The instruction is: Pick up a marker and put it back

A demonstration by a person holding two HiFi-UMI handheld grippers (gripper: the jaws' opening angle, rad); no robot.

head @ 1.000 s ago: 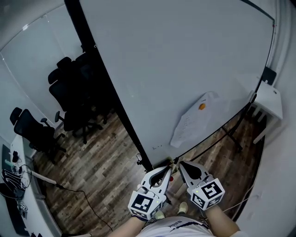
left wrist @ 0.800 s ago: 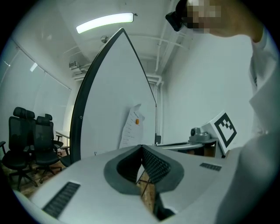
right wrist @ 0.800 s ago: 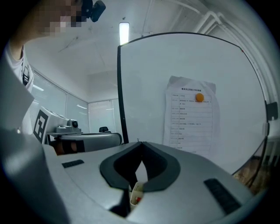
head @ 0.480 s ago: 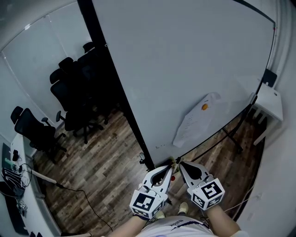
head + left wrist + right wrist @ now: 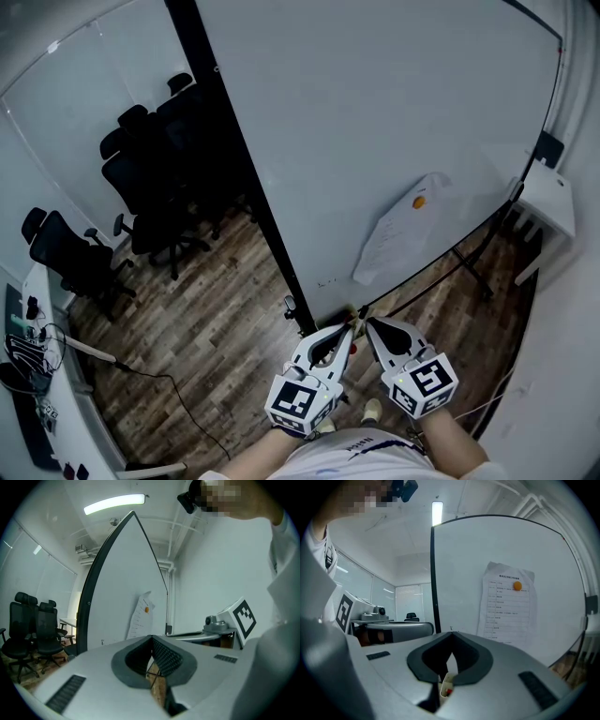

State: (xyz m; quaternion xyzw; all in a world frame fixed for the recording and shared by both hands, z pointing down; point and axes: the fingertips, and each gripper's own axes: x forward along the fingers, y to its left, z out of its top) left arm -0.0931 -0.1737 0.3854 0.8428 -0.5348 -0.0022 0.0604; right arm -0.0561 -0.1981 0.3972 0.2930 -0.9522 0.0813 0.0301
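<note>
In the head view both grippers point side by side at the lower edge of a large whiteboard [image 5: 394, 122]. My left gripper [image 5: 349, 325] is shut with nothing between its tips, which meet in its own view [image 5: 152, 637]. My right gripper [image 5: 367, 321] is also shut and empty; its tips touch in the right gripper view [image 5: 452, 633]. Between the two grippers a small red spot [image 5: 352, 349] shows. Through the gap under the right jaws I see a small white piece with red on it [image 5: 446, 689]; whether it is a marker I cannot tell.
A printed sheet [image 5: 394, 239] hangs on the board under an orange magnet [image 5: 419, 202]. The board's black frame [image 5: 253, 197] runs down its left side. Black office chairs [image 5: 141, 187] stand at left, a desk with cables [image 5: 23, 366] far left, a white shelf [image 5: 548, 211] at right.
The board and room have slid slightly right and down in the head view, and both grippers sit a little higher. Both stay shut and side by side.
</note>
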